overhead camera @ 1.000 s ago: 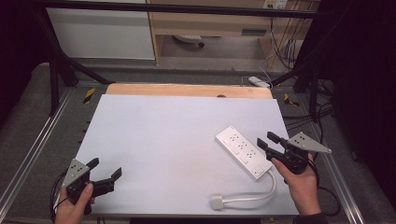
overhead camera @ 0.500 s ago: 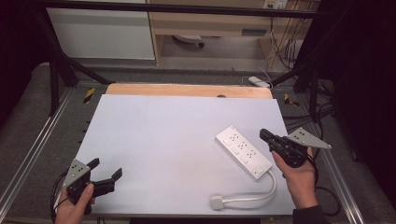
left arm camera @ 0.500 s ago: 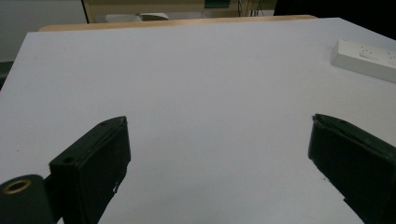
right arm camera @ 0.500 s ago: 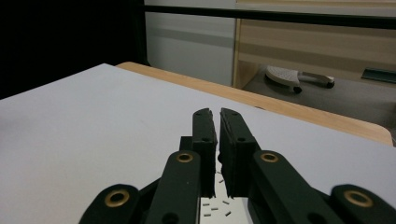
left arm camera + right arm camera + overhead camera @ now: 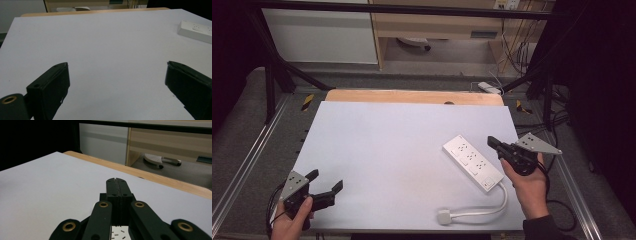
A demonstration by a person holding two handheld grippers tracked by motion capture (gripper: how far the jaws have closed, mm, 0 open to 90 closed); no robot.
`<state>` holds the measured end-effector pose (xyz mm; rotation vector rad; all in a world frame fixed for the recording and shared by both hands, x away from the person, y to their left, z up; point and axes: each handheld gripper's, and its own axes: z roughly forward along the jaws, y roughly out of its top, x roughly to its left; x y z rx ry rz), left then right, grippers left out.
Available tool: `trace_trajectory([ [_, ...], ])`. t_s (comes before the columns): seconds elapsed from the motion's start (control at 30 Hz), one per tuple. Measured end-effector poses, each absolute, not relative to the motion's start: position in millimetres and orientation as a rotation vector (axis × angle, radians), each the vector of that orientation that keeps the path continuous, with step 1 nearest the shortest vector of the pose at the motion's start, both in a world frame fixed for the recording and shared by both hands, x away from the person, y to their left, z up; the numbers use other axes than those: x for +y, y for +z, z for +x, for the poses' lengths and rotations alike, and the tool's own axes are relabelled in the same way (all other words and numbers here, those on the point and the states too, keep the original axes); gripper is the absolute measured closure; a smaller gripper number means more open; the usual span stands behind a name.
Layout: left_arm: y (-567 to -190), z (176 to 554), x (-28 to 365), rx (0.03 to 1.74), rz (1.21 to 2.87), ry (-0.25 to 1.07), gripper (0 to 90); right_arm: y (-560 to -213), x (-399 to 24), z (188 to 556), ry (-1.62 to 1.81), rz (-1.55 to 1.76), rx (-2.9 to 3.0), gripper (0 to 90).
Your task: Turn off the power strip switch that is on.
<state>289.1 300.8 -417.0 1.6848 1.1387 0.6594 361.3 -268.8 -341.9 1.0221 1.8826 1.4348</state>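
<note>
Now right gripper (image 5: 492, 142) fingers together, empty.

No text, label or number can be read anywhere.

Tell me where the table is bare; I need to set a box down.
The white table top is bare from the left gripper across to the power strip. The right side is crowded: power strip, its cord and plug, and the right gripper.

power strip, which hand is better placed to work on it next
Right. The right gripper, jaws shut with nothing between them, hovers over the power strip at its right edge. The left gripper, jaws open, sits at the table's near-left corner, far from it.
</note>
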Motion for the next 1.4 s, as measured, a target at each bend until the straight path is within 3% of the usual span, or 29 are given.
trace_trajectory([
  [1.4,-416.7,289.0,300.3,1.133,1.699,0.662,5.8,-349.7,-233.1,400.9,1.378,0.992,2.022,90.0],
])
